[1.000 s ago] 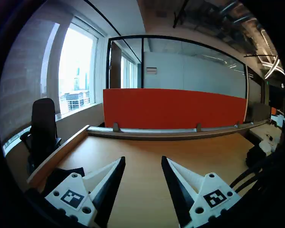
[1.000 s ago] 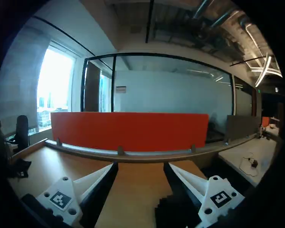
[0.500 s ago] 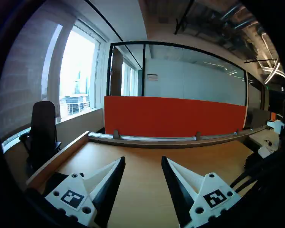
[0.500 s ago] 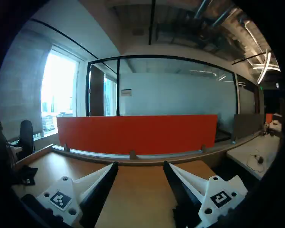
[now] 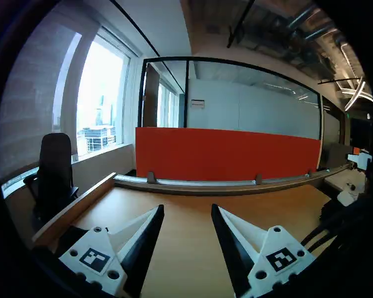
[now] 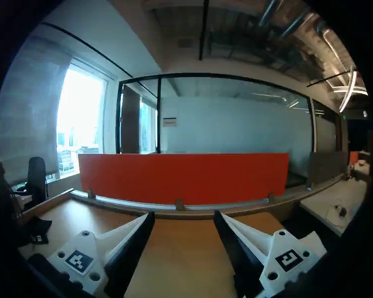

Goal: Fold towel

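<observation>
Both grippers stand spread with nothing between their fingers: your left gripper (image 5: 186, 207) and right gripper (image 6: 184, 214) each look out level across the wooden tabletop (image 5: 186, 251) toward the orange divider panel (image 5: 226, 154) along its far edge. You cannot tell for sure where the towel lies. A dark crumpled shape (image 6: 35, 231) at the tabletop's left edge, near the black office chair (image 6: 36, 176), may be it. The risk from here, as I judge it, is reaching blind. Aimed this high, you could jab the fingertips into the wood, or pinch a bunched middle instead of a corner, and the fold would come out skewed.
</observation>
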Tool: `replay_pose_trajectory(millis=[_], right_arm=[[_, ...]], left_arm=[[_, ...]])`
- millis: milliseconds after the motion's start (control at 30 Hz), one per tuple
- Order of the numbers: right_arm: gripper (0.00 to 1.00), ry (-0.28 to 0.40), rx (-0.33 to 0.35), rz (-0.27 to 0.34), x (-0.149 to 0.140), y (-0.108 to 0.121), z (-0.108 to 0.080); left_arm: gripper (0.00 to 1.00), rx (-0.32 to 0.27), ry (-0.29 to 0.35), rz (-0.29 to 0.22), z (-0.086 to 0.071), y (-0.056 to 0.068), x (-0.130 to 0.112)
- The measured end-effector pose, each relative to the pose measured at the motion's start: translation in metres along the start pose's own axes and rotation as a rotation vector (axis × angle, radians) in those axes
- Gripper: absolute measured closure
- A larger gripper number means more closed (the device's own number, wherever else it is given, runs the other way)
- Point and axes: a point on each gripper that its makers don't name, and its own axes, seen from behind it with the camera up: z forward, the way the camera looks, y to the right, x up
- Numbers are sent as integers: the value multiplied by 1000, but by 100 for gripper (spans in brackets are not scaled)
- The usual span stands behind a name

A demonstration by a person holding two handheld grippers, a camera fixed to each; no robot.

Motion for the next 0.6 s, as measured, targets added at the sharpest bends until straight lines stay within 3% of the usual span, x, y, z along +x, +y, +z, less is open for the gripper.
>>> replay_pose_trajectory(millis=[600], right_arm=[[8, -17, 14, -5, 4, -13, -4]], left_arm=[[31, -40, 69, 50, 2, 18, -11]])
